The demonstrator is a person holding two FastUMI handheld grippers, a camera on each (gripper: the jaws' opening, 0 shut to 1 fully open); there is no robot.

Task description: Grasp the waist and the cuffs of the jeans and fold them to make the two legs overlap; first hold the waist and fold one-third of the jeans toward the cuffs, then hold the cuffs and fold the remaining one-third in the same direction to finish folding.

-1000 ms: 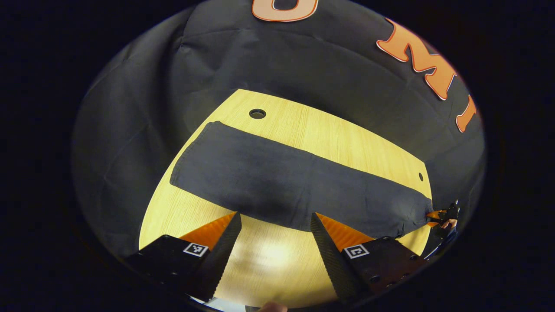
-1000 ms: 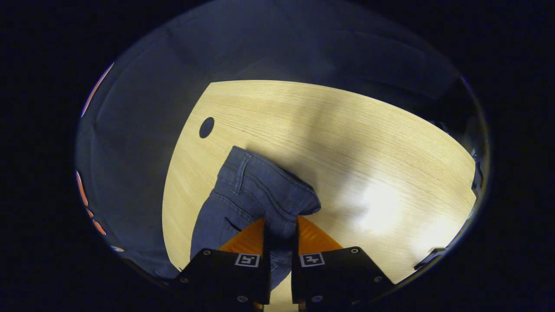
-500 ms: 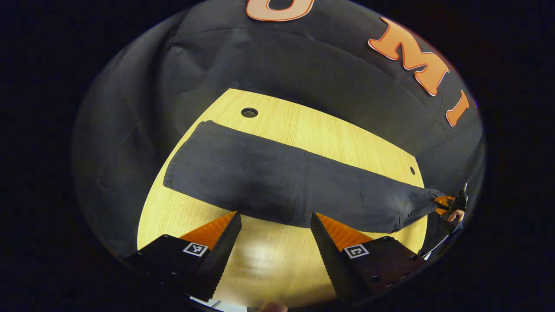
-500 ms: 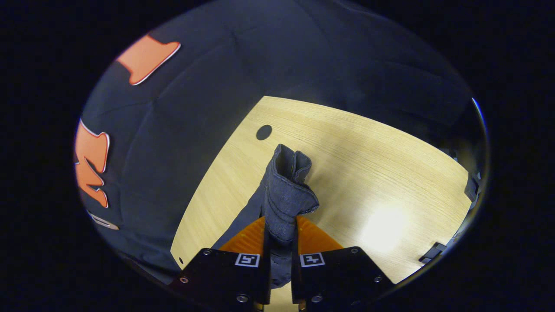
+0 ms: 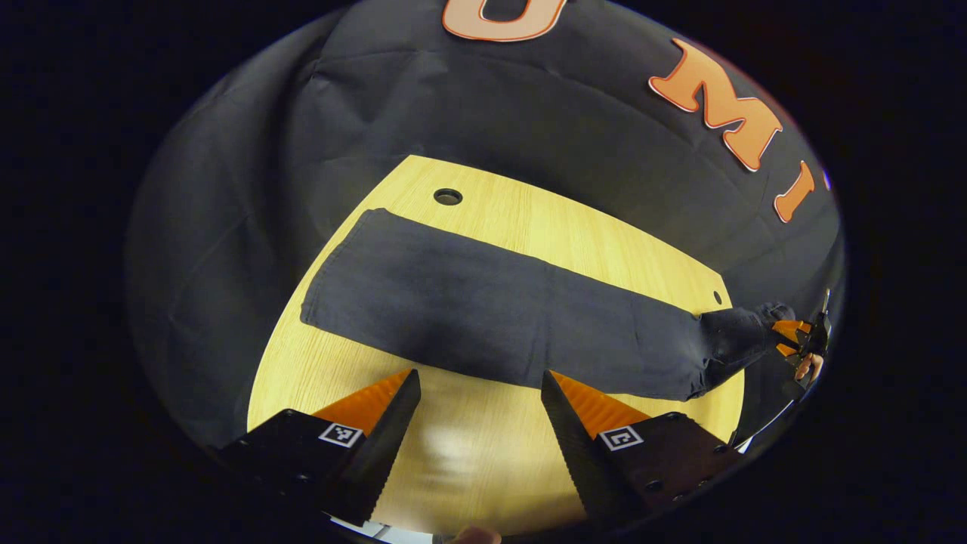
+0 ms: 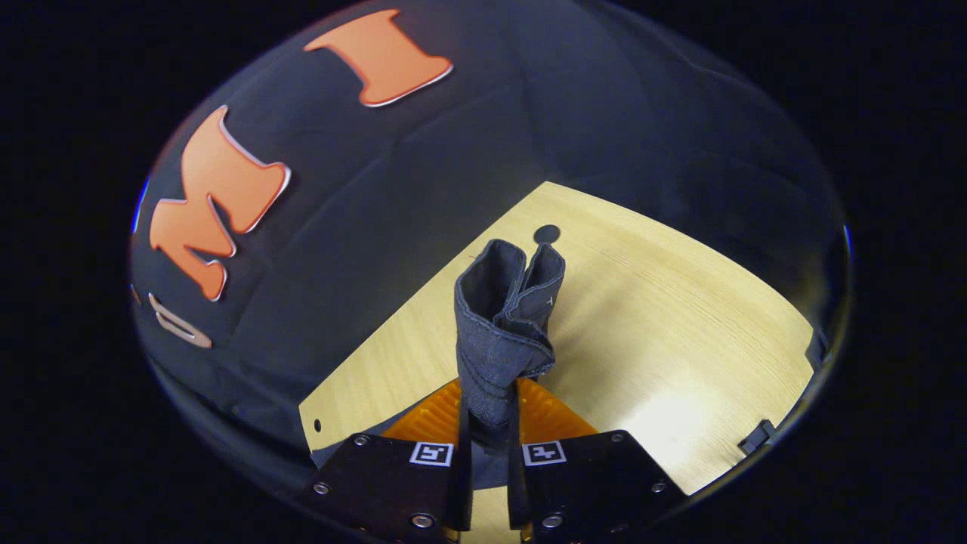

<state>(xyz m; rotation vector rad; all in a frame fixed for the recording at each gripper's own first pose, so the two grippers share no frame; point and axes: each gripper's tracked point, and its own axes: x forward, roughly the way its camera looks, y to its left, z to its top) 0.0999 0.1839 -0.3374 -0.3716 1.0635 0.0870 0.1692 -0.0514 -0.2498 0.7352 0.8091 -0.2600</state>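
Left gripper view: hovering above a light wooden table (image 5: 483, 468), the left gripper (image 5: 477, 397) with fingers spread wide and nothing between them. Stretched flat across the table just beyond the fingertips, a long pair of dark blue denim jeans (image 5: 483, 310), running from upper left to lower right, near edge passing close to both tips without clear contact. At the upper left, the squared cuff end lying near a round hole in the tabletop (image 5: 448, 197). At the far right edge, the waist end lifted off the wood and bunched in the distant right gripper (image 5: 789, 336), a hand (image 5: 812, 368) just behind it. Behind the table, the black cloth wall of the booth (image 5: 483, 113).

Right gripper view: closed on the jeans (image 6: 502, 332), the right gripper (image 6: 488, 419), fingers drawn narrow with a gathered wad of denim pinched between them. Rising straight up from the fingertips, the seamed waist fabric, folded on itself into two upright lobes, raised clear of the table (image 6: 680, 340). Just past the top of the bunch, a second dark round hole (image 6: 546, 234) near the table's far edge. At the lower right rim, a small black clip-like fitting (image 6: 758, 437) on the table edge.
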